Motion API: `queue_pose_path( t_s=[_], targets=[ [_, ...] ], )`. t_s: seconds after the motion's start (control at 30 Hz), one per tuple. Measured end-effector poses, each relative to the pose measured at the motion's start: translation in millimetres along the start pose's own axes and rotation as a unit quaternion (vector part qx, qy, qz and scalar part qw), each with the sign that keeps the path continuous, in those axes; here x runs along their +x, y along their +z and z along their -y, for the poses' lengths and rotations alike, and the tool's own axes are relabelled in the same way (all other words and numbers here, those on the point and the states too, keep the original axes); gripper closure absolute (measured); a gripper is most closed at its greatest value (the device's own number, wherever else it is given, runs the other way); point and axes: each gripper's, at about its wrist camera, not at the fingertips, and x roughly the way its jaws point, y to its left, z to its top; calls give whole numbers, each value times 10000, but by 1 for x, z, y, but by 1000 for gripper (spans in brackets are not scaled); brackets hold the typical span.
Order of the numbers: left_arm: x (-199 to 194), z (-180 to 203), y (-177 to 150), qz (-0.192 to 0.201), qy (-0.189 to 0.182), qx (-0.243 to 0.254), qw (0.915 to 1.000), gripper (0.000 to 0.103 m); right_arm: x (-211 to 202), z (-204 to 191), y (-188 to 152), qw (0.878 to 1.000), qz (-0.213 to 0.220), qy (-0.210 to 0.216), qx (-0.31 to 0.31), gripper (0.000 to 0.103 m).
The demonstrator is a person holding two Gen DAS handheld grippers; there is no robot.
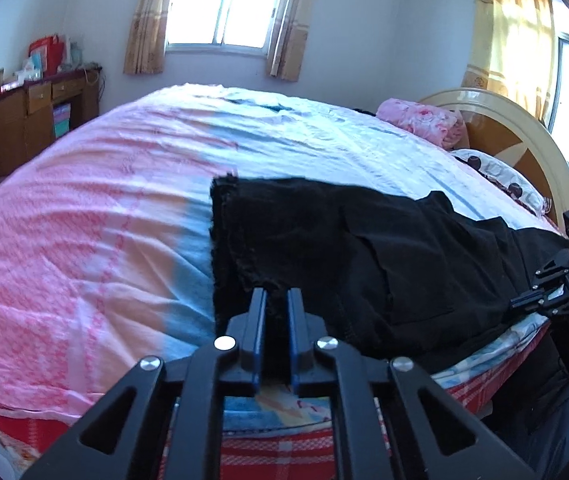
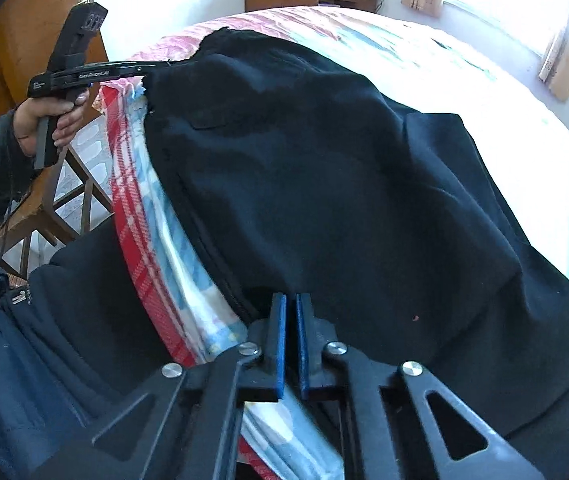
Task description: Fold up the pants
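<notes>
We see black pants [image 1: 364,256] lying along the near edge of the bed [image 1: 84,216] (pink-and-blue sheet). The left gripper [image 1: 276,300] pinches their hem, fingers nearly closed; the right gripper [image 2: 289,304] clamps the waist end, fingers almost together.

You are working with two grippers, the left gripper [image 1: 276,294] and the right gripper [image 2: 290,300], over one pair of black pants [image 1: 364,256]. One bed [image 1: 84,220] is lying under them, two windows [image 1: 220,4] are showing far off, and two pillows [image 1: 420,120] are sitting far right.
</notes>
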Motion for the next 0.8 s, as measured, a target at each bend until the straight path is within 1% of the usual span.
queue_pose_path(
  t_s=[0.03, 0.1, 0.17, 0.23, 0.3, 0.33, 0.37, 0.4, 0.43, 0.47, 0.5, 0.53, 0.57, 0.6, 0.67, 0.73, 0.8],
  targets=[
    [-5, -1, 0, 29, -60, 20, 10000, 93, -3, -2, -1, 10000, -9, 39, -36, 102],
    [-13, -3, 0, 16, 28, 62, 10000, 93, -10, -4, -6, 10000, -22, 53, -75, 102],
    [-13, -8, -4, -67, 47, 17, 10000, 93, -7, -3, -9, 9999, -65, 66, -65, 102],
    [-6, -10, -10, -187, 191, 39, 9996, 92, 6, 2, -10, 9998, -163, 97, 13, 101],
    [-4, -11, -9, -174, 293, -33, 9994, 84, 11, 8, -9, 9994, -250, 228, 82, 101],
    [-6, -9, -7, -105, 472, 1, 9988, 79, 8, 10, -7, 9993, -246, 270, 114, 100],
    [-8, -8, -6, -72, 602, 30, 9982, 62, 4, 13, -5, 9991, -242, 299, 164, 97],
    [-12, -7, -4, -40, 728, 93, 9973, 52, -1, 18, -3, 9991, -204, 297, 201, 93],
    [-18, -4, -1, 93, 831, 191, 9963, 36, -9, 22, -1, 9993, -132, 257, 216, 78],
    [-23, -2, 1, 217, 890, 261, 9955, 29, -14, 27, 1, 9994, -70, 221, 243, 60],
    [-31, 2, 5, 364, 978, 356, 9939, 29, -23, 37, 5, 9992, 52, 198, 335, 54],
    [-35, 4, 8, 438, 1025, 386, 9930, 29, -29, 44, 8, 9987, 173, 218, 420, 51],
    [-40, 8, 11, 551, 1078, 396, 9919, 28, -36, 52, 13, 9978, 300, 260, 532, 50],
    [-45, 15, 15, 678, 1036, 427, 9914, 27, -42, 62, 18, 9961, 420, 320, 709, 50],
    [-45, 35, 21, 779, 809, 627, 9917, 26, -49, 88, 33, 9896, 625, 456, 1212, 50],
    [-36, 57, 25, 753, 578, 822, 9921, 25, -49, 109, 45, 9827, 780, 501, 1601, 50],
    [-16, 82, 26, 593, 280, 974, 9931, 25, -39, 130, 62, 9744, 876, 618, 1976, 50]
  ],
)
